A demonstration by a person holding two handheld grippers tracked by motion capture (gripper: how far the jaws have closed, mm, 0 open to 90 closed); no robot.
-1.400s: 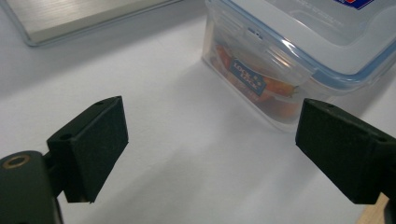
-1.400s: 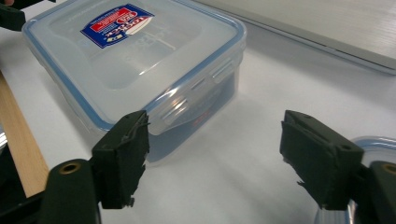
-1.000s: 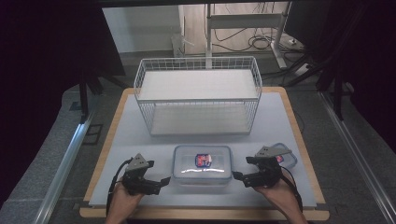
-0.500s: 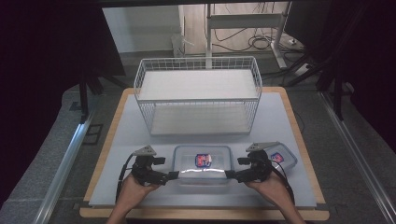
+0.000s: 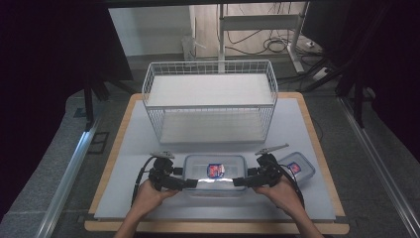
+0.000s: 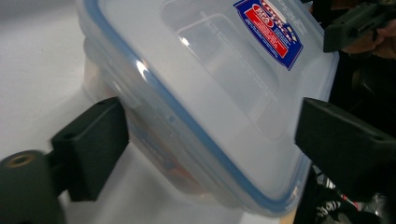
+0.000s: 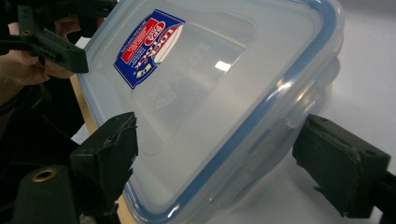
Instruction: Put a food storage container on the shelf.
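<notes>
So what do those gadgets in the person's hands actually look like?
Each hand holds a chunky black tool. The left gripper and the right gripper both end in two blocky black fingers, matte and square-edged. A brass-coloured screw shows near the base of each in the gripper views. A grey three-cornered plate sits on top of each, and a black cable loops back from each. The forearms are bare, no sleeves.

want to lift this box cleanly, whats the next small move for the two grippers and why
Probably close both grippers' jaws on the box ends. The left gripper and right gripper already straddle opposite ends of the lidded container, the left's jaws just closing, neither visibly clamped.
</notes>
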